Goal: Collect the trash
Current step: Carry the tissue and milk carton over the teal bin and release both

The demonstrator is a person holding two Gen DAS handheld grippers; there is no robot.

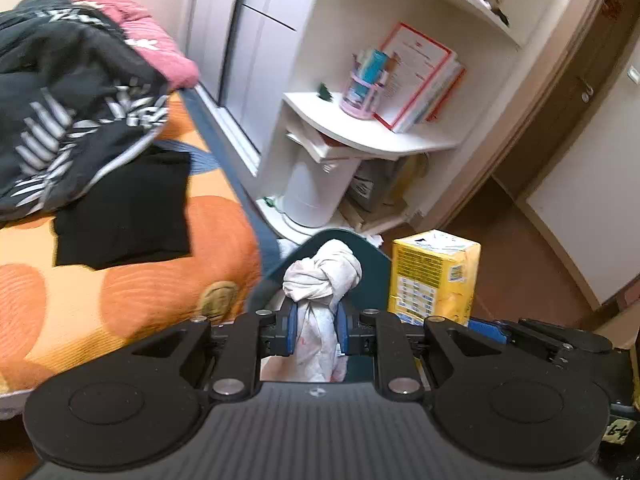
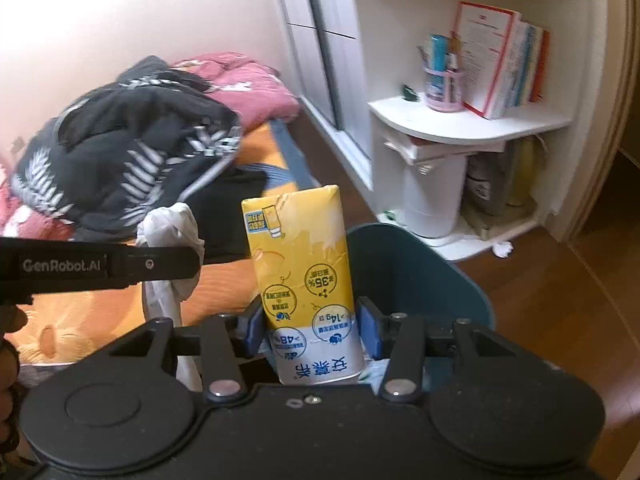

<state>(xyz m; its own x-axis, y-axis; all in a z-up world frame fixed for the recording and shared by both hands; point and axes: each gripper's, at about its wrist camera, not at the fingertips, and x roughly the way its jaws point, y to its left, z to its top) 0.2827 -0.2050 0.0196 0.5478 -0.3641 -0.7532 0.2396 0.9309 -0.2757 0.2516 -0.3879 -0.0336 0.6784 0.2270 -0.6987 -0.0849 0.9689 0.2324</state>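
My left gripper [image 1: 317,330] is shut on a knotted white plastic bag [image 1: 322,276] and holds it over the dark teal trash bin [image 1: 376,268]. My right gripper [image 2: 308,326] is shut on a yellow and white milk carton [image 2: 304,272], held upright over the same bin [image 2: 432,272]. The carton shows in the left wrist view [image 1: 434,276] to the right of the bag. The bag also shows in the right wrist view [image 2: 172,228], left of the carton, behind the left gripper's arm.
A bed with an orange cover [image 1: 132,280] and piled dark and pink clothes [image 1: 72,100] lies left. A white corner shelf [image 1: 368,136] with books, a pink pen cup and a white cylinder below stands behind the bin. Brown floor [image 2: 560,300] lies right.
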